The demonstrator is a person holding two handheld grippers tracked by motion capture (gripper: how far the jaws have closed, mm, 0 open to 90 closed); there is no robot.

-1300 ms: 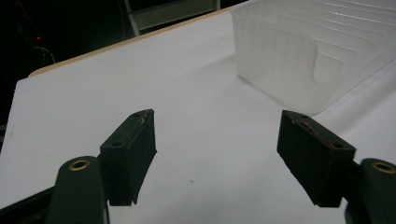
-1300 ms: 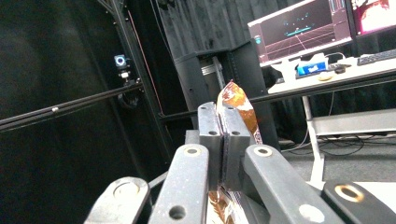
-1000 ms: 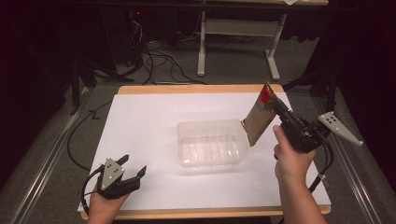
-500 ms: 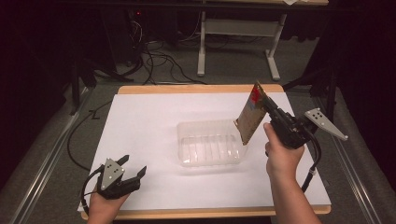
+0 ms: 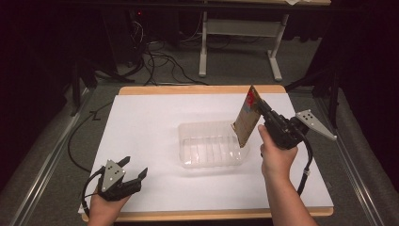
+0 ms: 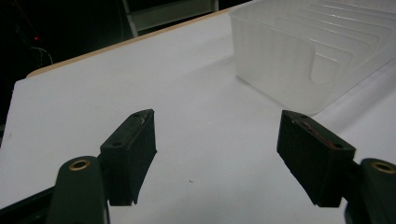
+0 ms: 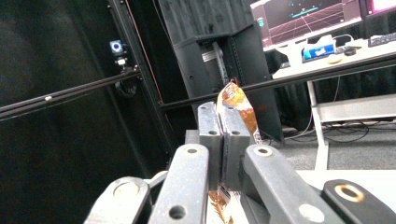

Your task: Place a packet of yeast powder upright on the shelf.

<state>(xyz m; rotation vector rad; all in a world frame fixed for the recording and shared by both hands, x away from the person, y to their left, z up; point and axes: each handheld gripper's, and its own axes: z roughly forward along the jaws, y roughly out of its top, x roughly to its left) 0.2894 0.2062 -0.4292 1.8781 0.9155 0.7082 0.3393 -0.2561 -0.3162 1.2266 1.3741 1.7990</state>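
Observation:
A clear plastic tub (image 5: 211, 143) stands in the middle of the white table (image 5: 150, 122). My right gripper (image 5: 261, 111) is shut on a flat brown snack packet (image 5: 246, 117) with a red top. It holds the packet upright and tilted above the tub's right end. In the right gripper view the jaws are pressed together on the shiny packet (image 7: 238, 105), which sticks out above and below them. My left gripper (image 5: 133, 169) rests open near the table's front left corner. Nothing lies between its pads (image 6: 130, 149), and the tub (image 6: 303, 51) stands ahead to its right.
A white sheet covers the table, with a wooden rim (image 5: 197, 89) at the back. Cables (image 5: 160, 61) and a white desk frame (image 5: 235, 42) sit on the floor beyond. Dark curtains surround the area.
My right gripper has carried the packet leftward, from beside the tub's right side to over its right end. The left gripper has stayed still.

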